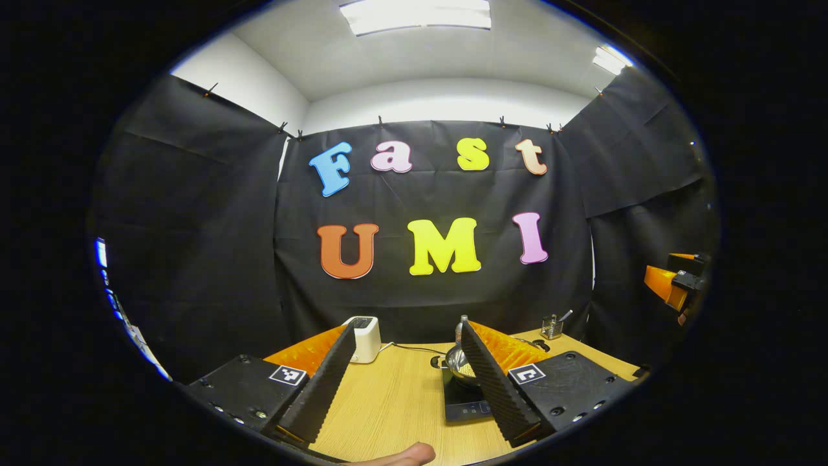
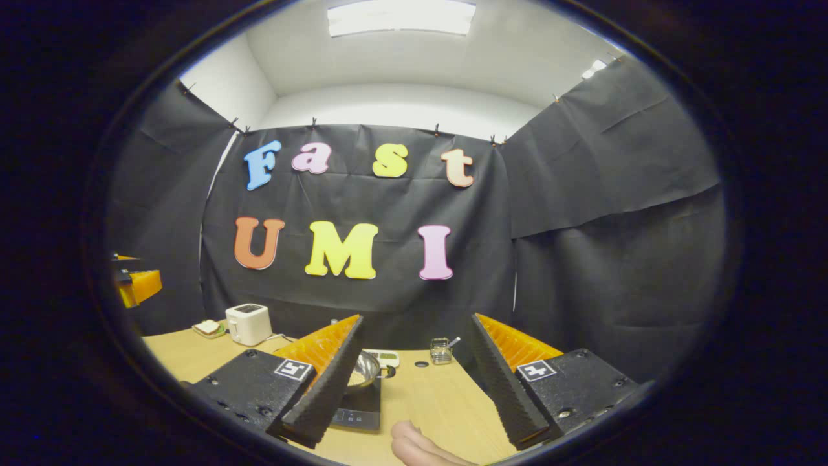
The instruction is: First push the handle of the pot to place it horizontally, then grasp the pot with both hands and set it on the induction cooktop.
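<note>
I hold my left gripper (image 1: 407,382) and right gripper (image 2: 414,382) spread wide, empty, raised short of the pot (image 2: 363,369) sitting on the induction cooktop (image 2: 357,409), ready to flank it.

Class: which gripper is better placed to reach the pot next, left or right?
Probably left. Its view shows the pot on the induction cooktop larger, close behind one finger of the left gripper. The right gripper sees it smaller, farther off. Both are open.
</note>
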A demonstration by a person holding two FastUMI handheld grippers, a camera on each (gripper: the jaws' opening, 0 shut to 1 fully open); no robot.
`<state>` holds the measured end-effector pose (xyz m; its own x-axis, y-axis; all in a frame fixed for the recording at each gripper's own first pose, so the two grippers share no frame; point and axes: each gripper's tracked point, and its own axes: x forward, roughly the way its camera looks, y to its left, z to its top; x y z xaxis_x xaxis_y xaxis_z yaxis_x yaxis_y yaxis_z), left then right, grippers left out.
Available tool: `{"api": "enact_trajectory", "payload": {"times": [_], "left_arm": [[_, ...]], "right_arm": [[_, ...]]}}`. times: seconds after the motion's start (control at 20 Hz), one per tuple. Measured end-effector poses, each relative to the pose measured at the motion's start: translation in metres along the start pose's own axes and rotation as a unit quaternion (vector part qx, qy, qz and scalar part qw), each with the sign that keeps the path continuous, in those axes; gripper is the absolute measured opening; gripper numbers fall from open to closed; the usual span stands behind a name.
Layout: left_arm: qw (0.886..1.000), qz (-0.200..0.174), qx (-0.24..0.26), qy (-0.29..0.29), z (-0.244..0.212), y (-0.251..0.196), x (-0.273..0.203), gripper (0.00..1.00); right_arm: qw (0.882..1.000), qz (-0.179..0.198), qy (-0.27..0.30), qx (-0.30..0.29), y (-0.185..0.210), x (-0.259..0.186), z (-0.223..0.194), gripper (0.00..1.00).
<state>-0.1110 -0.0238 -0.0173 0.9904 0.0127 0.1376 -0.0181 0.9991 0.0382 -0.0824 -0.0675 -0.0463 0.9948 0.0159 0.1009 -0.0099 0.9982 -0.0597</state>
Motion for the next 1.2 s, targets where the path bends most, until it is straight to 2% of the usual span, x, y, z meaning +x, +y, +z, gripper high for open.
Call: {"api": "enact_trajectory", "payload": {"times": [1.2], "left_arm": [[0.999,-0.031,-0.034,-0.021,0.0046,-0.0041,-0.0010,0.96]], "right_arm": [[1.000,0.020,-0.006,0.015,0.0035,-0.0093,-0.0008,1.00]]}}
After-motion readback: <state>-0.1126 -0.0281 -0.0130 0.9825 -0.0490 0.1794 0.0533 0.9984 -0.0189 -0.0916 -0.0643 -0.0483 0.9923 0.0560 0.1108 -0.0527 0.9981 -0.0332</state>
